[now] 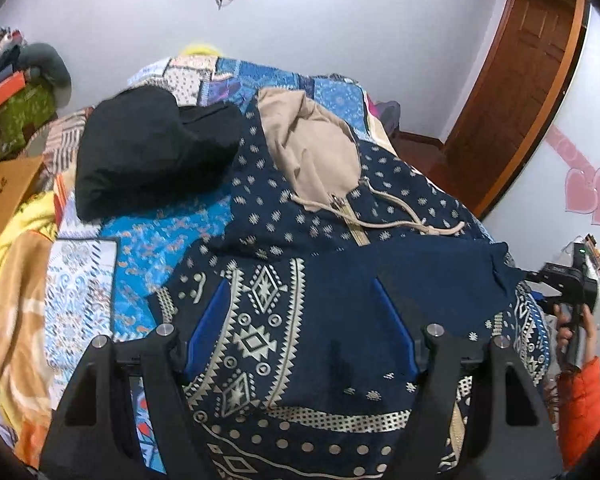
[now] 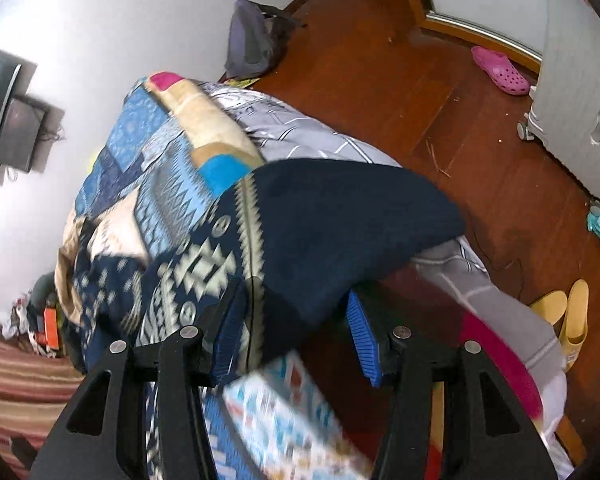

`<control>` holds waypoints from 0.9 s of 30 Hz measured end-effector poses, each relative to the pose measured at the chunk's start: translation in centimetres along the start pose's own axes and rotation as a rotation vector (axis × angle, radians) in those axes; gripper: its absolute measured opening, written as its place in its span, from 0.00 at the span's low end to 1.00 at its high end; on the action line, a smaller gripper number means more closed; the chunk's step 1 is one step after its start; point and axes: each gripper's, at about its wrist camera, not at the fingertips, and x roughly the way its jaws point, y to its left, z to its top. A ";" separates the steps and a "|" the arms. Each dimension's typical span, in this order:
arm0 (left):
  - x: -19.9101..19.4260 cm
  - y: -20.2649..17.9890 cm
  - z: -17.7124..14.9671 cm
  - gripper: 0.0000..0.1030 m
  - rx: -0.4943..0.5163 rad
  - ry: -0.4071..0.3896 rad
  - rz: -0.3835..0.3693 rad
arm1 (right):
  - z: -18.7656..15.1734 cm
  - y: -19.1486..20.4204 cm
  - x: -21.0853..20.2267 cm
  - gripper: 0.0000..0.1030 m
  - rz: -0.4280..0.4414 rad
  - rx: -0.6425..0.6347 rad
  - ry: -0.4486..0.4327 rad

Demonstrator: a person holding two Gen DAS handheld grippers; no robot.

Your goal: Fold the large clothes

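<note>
Both open grippers [image 1: 300,320] [image 2: 296,328] straddle hoodie [image 1: 320,272] edges on bed [image 1: 148,232].

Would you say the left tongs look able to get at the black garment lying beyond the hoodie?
Probably yes. The left tongs are open and hold nothing, and the black garment lies uncovered on the quilt, ahead and to the left. Only the navy hoodie lies between, flat, so reaching over it seems feasible.

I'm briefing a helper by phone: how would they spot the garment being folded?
On the blue patchwork bedspread lies a navy hoodie with cream geometric print. Unlike the plain black garment beside it, it has a beige-lined hood and drawstrings.
</note>
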 end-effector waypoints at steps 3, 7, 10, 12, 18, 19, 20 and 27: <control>0.1 -0.2 -0.1 0.69 0.002 0.006 -0.007 | 1.1 -0.2 0.8 0.45 -0.007 0.036 -0.008; -0.1 -0.4 -0.4 0.69 0.024 0.003 0.009 | 1.3 0.5 0.2 0.30 -0.053 0.033 -0.046; 0.0 -0.3 -0.6 0.69 0.025 0.008 0.010 | 0.8 1.7 -0.7 0.14 -0.100 -0.028 -0.094; 0.1 -0.1 -0.7 0.69 0.018 0.013 0.007 | 0.5 2.5 -1.6 0.11 -0.116 -0.079 -0.137; 0.0 0.2 -0.9 0.69 -0.001 0.018 0.000 | -1.1 7.6 -6.6 0.07 -0.079 -0.266 -0.309; -0.1 0.2 -0.9 0.69 -0.002 0.015 0.000 | -1.5 8.8 -7.6 0.07 -0.054 -0.303 -0.337; -0.2 0.2 -0.9 0.69 -0.002 0.010 0.000 | -1.8 9.8 -8.3 0.07 -0.030 -0.331 -0.354; -1.0 0.4 -1.1 0.69 0.009 -0.005 0.008 | -5.0 13.8 -10.6 0.10 0.024 -0.486 -0.355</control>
